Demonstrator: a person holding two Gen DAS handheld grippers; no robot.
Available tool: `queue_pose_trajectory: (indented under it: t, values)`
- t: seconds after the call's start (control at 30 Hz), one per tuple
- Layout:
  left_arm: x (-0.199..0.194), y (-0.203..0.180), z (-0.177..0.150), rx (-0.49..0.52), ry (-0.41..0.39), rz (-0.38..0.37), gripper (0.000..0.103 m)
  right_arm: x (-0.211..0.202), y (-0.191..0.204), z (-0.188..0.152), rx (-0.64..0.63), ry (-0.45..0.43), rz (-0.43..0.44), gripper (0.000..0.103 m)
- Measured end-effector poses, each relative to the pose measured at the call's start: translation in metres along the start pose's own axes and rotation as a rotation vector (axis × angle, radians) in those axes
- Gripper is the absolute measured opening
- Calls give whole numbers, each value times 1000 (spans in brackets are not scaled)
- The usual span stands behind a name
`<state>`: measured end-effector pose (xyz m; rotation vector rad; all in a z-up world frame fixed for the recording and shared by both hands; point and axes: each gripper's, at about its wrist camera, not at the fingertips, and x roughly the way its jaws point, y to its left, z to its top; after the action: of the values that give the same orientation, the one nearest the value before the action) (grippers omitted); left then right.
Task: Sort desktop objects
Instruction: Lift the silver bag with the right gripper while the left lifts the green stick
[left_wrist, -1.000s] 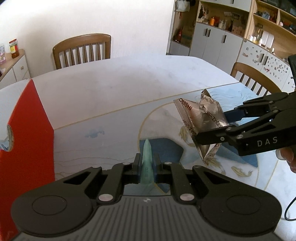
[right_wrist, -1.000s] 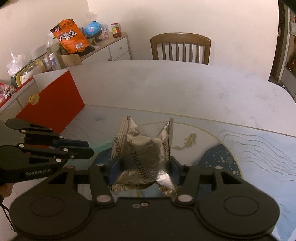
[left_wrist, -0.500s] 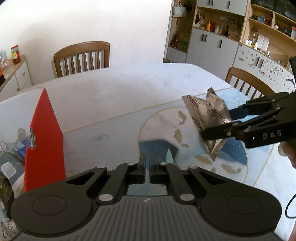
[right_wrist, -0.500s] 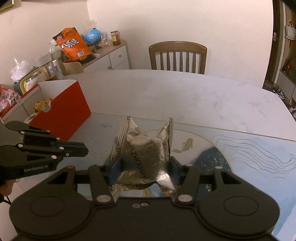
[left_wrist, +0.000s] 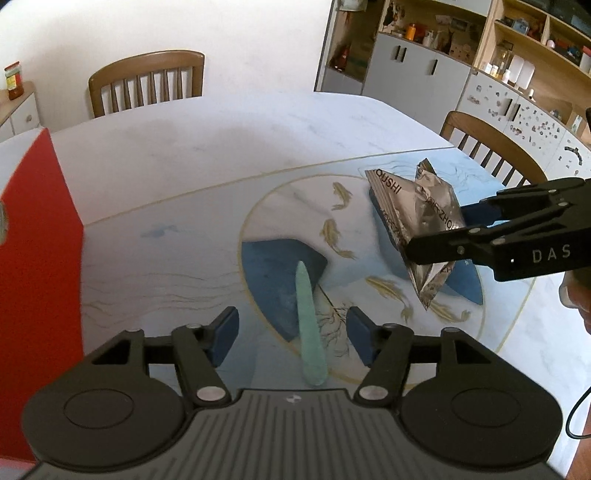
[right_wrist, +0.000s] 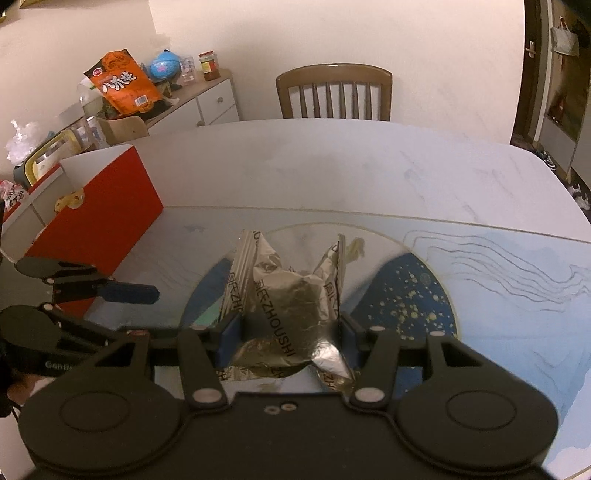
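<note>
2 wrist views look down, close – sharing the table (left_wrist: 229, 155).

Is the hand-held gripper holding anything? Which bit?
The right hand-held gripper pinches the crinkled silver foil packet across its lower middle. The left is opening, gripping nothing.

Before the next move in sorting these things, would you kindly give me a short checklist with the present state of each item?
1. Right gripper has a firm hold on the silver foil packet: ok, pads press both its sides.
2. Left gripper is free of the pale green stick: ok, jaws are opening and the pads stand clear on either side.
3. Stick rests on the fish-pattern mat: cannot tell, it may still be falling.
4. Red box is open on top to take things: ok.
5. Room inside the box for the packet: cannot tell, little of its inside shows.
6. The two grippers are apart: ok.
</note>
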<state>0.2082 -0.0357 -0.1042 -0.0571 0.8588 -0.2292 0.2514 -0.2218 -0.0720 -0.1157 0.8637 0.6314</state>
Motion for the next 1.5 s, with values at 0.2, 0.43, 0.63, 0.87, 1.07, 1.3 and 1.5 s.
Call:
queue_pose_trajectory:
  t: [0.2,0.43,0.63,0.87,1.07,1.3,1.5]
  values:
    - [11,-9,-2,21,23,20,63,1,-6,-4,9,11,0,55]
    - [16,-25,-5,110,16,98,45,2,-10,-8,12,19,3,55]
    - [14,-29,-3,127,16,97,10,1,-11,-9,7,17,5,55]
    - [12,-22,-2,80,12,84,10,-3,-12,-8,4,8,5,55]
    - [0,-19,2,57,-13,74,10,-8,-10,-7,2,3,2,55]
    - [-27,-18,9,37,-58,65,10,-17,-1,-2,-11,-11,8,55]
    - [-56,-11,13,19,-104,73,10,-29,15,7,-36,-27,21,55]
